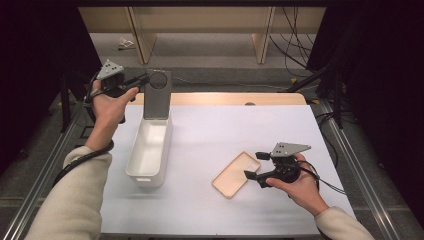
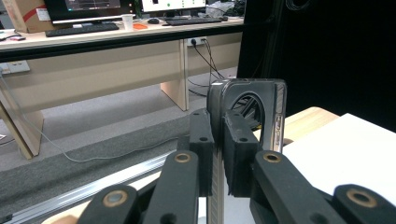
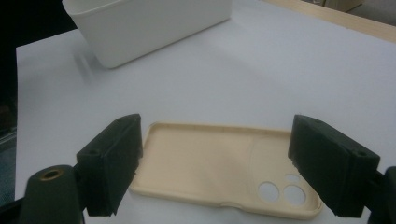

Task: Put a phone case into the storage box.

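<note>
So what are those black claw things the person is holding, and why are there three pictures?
They are squeezing tools, one in each of the person's hands. One picture comes from a camera above the table; the other two come from small cameras riding on each tool. The left hand-held gripper is shut on a dark phone case, holding it upright over the far end of a long white bin. The right hand-held gripper is open, its jaws at either end of a beige phone case that lies flat on the white table. In the right gripper view you can see the beige case's round camera holes.
</note>
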The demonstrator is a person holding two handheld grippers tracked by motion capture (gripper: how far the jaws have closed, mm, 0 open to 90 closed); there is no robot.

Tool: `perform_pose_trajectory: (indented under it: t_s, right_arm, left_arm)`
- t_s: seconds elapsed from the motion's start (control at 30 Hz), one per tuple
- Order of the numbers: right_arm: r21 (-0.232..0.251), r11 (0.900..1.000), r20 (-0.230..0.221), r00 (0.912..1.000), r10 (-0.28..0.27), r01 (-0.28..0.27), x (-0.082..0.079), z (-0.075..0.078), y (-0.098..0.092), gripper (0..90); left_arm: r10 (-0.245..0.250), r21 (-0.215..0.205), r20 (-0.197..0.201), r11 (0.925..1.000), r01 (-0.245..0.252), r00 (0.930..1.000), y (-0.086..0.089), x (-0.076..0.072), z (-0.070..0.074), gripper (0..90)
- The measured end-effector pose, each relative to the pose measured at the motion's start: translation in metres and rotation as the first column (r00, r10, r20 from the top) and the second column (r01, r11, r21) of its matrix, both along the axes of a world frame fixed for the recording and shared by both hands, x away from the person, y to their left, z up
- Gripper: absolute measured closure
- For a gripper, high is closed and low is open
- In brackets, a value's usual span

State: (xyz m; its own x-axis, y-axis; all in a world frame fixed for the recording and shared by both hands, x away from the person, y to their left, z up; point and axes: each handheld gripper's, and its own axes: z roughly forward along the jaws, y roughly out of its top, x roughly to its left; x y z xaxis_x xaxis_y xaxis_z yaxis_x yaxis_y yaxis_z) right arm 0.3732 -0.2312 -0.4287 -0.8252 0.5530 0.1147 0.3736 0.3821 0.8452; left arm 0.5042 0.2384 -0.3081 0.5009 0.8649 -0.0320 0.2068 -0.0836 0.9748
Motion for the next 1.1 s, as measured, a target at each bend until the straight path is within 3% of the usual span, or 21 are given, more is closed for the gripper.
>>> perform_pose_trajectory:
  t_s: [1.1]
  right_arm:
    - [0.0,1.0,-0.006,1.0,0.002,-0.002,0.001,-0.001,0.0,18.6]
  left_arm:
    - [0.028,0.019,-0.023,0.9994,-0.028,0.9993,0.005,0.02,-0.018,82.5]
